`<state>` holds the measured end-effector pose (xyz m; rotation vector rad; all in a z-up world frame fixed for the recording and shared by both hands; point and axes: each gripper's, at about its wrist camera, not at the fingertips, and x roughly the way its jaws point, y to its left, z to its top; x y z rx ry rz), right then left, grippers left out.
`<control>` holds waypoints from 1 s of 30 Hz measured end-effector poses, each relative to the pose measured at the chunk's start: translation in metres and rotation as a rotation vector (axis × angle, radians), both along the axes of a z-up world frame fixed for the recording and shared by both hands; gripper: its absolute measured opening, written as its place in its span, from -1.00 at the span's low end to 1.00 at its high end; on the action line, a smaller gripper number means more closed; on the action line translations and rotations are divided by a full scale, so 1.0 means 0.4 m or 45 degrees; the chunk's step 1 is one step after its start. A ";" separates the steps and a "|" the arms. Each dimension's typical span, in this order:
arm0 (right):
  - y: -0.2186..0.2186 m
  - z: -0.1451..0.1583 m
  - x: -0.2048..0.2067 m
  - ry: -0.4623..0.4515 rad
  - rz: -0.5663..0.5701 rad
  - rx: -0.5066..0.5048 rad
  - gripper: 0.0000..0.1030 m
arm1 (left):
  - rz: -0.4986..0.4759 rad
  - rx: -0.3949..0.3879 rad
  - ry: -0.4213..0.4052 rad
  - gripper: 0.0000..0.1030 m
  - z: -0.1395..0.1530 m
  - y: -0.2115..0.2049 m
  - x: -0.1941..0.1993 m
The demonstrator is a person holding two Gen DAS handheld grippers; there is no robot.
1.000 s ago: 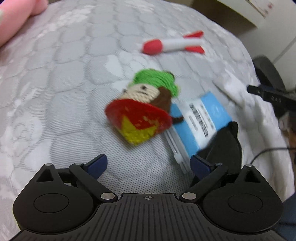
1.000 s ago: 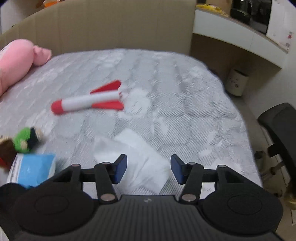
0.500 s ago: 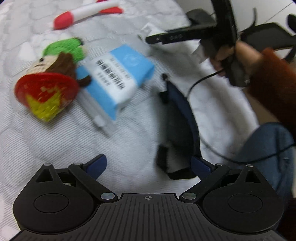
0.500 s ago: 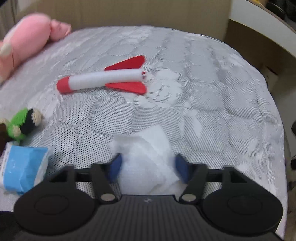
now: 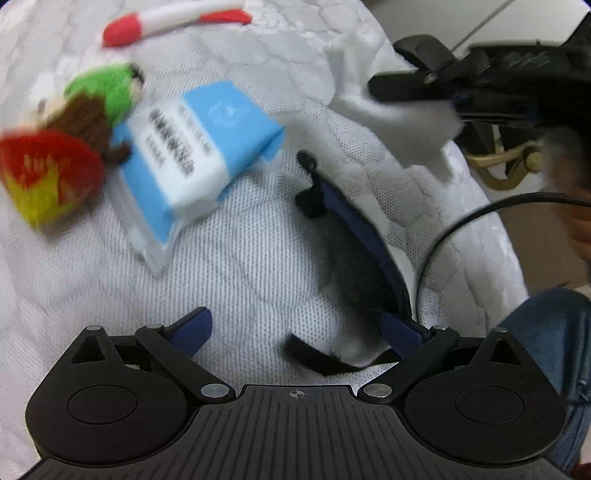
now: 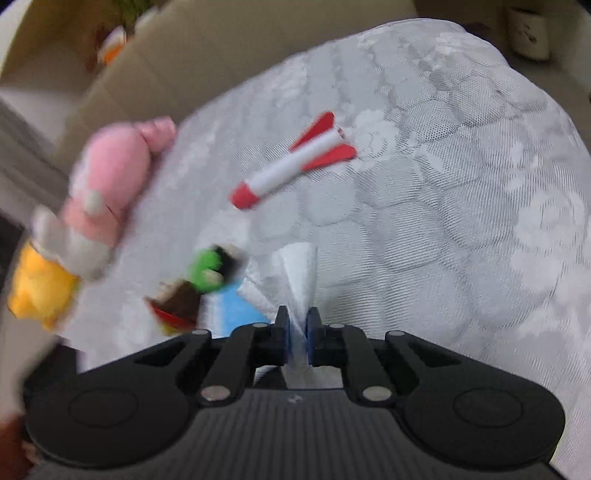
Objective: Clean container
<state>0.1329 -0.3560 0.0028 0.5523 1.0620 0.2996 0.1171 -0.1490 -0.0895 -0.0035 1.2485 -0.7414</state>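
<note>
Half a second ago the right gripper (image 6: 296, 332) stood spread over the white tissue (image 6: 299, 273) lying on the bed (image 6: 461, 229); now its fingers (image 6: 282, 334) are pressed onto the tissue, which stands bunched up between them and is lifted off the mattress. In the left wrist view the same tissue (image 5: 402, 122) hangs from the right gripper at two o'clock.

The left gripper (image 5: 295, 328) hovers with its fingers (image 5: 190, 328) spread wide. Just ahead of its right finger, at about one o'clock, lies the dark container (image 5: 354, 266), a black and navy case lying open on the bed, with a black cable (image 5: 443, 236) running beside it. Farther out at eleven o'clock sits a blue tissue pack (image 5: 195, 147), touching a knitted doll (image 5: 66, 147) with a green cap at ten o'clock. Beyond them, near twelve, lies a red and white toy rocket (image 5: 173, 18). The right wrist view, blurred, also shows a pink plush toy (image 6: 110, 184) at ten o'clock near the headboard.
</note>
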 end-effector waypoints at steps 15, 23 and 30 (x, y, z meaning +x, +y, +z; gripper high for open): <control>0.160 -0.180 0.129 0.162 -0.051 -0.206 -0.77 | 0.384 0.165 -0.297 1.00 0.029 0.243 0.263; 0.279 -0.164 0.150 -0.006 0.211 -0.135 -0.78 | 0.433 0.142 0.135 1.00 -0.017 0.329 0.198; 0.191 -0.105 0.091 0.034 0.194 -0.165 -0.77 | 0.434 0.079 -0.193 1.00 0.111 0.341 0.118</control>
